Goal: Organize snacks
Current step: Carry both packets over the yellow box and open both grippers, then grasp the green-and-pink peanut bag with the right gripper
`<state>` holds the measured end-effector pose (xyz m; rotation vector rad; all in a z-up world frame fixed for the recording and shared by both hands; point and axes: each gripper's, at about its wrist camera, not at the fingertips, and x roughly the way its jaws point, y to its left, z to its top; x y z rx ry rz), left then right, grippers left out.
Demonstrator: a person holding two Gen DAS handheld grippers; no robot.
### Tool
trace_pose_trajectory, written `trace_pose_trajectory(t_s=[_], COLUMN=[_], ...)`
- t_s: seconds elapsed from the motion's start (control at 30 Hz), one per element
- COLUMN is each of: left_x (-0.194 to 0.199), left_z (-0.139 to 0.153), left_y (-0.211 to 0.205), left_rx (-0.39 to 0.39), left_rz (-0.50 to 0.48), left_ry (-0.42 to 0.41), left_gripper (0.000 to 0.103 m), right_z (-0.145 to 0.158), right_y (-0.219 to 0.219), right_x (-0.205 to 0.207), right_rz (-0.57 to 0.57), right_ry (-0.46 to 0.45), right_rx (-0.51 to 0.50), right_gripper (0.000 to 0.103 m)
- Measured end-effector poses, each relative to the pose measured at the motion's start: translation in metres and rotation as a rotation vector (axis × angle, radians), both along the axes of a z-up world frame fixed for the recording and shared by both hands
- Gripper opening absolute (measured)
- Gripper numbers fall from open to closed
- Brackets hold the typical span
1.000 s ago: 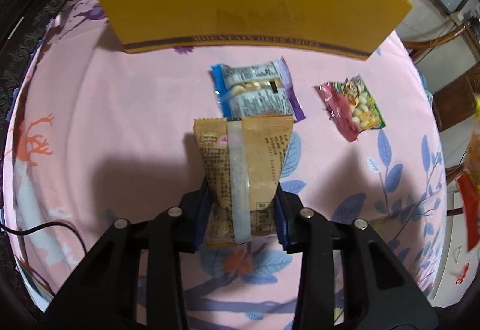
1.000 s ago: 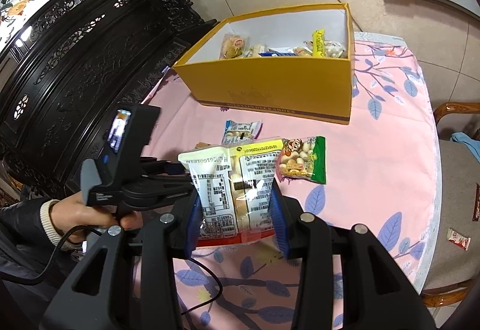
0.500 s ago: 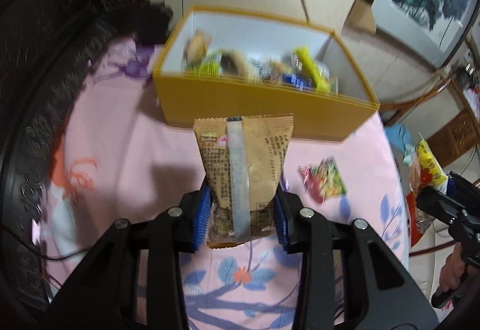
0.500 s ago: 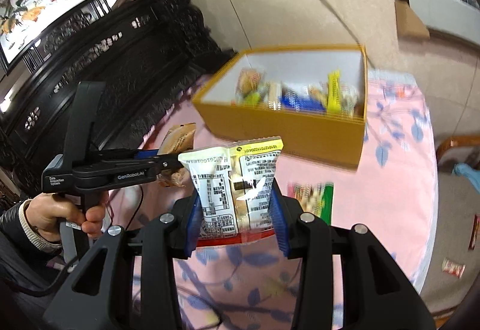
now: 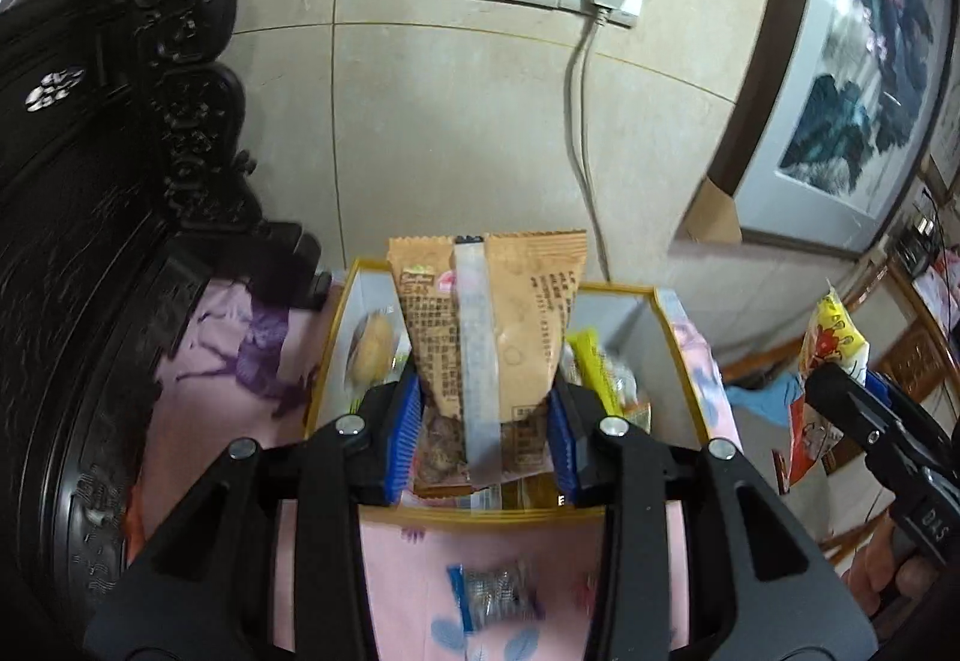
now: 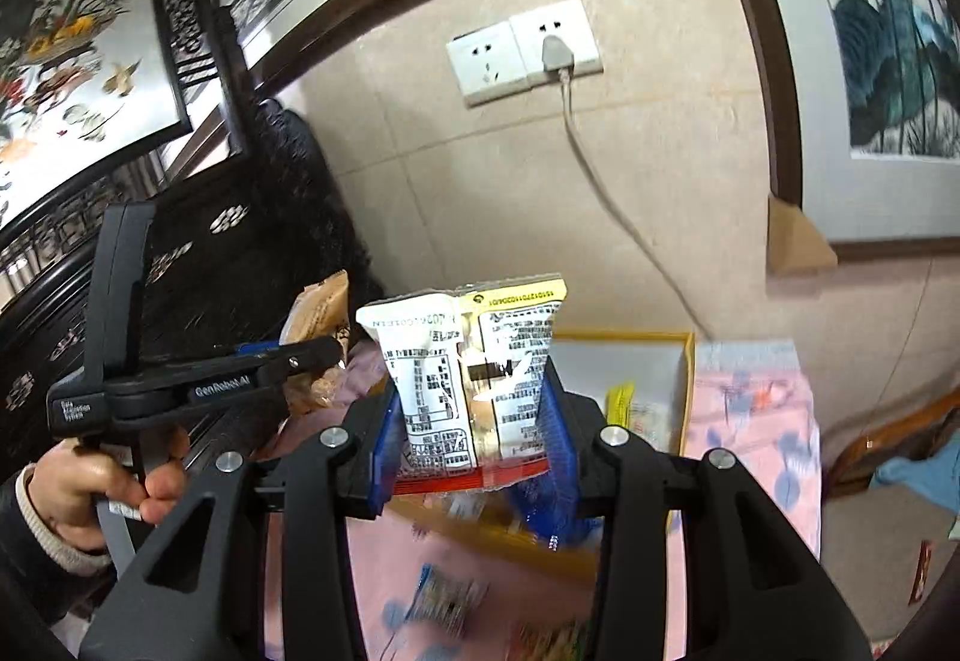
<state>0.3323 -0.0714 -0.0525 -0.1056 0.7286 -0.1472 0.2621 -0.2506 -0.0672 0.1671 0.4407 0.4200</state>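
Brown-wrapped snack packet (image 5: 489, 337) sits between the left hand-held gripper (image 5: 485, 430) pads, which have just been spreading above the yellow box (image 5: 678, 361), likely for dropping, while the right hand-held gripper (image 6: 474, 436) pinches a white snack packet (image 6: 465, 379) nearby.

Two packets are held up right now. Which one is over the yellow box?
The brown packet in the left gripper hangs over the yellow box. The white-and-yellow packet in the right gripper sits short of its front wall.

Both packets now raised over the yellow box (image 5: 336, 355) instead of the tablecloth, left gripper's (image 5: 485, 421) fingers just opening.
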Motion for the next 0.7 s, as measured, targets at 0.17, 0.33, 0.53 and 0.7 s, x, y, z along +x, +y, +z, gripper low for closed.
trace_pose_trajectory(t_s=[0.17,0.33,0.53,0.7], left_x=[0.004,-0.024,-0.068,-0.113], left_z=[0.004,-0.023,-0.075,-0.111], left_y=[0.012,0.026,0.045,0.051], left_rx=[0.009,0.032,-0.004,0.036], left_rz=[0.116,0.125,0.178,0.179], left_ry=[-0.053,0.021,0.22,0.338], left_gripper=[0.09,0.096,0.096,0.096], right_z=[-0.001,-0.027,-0.086,-0.132], right_y=[0.006,-0.004,-0.012,-0.003], right_x=[0.014,-0.01,-0.054,-0.077], right_rz=[-0.044,-0.029,-0.057,-0.104], right_ry=[-0.005,0.07,0.261,0.413], right_rx=[-0.042,-0.041,-0.07,-0.135], right_gripper=[0.055,0.065,0.065,0.065])
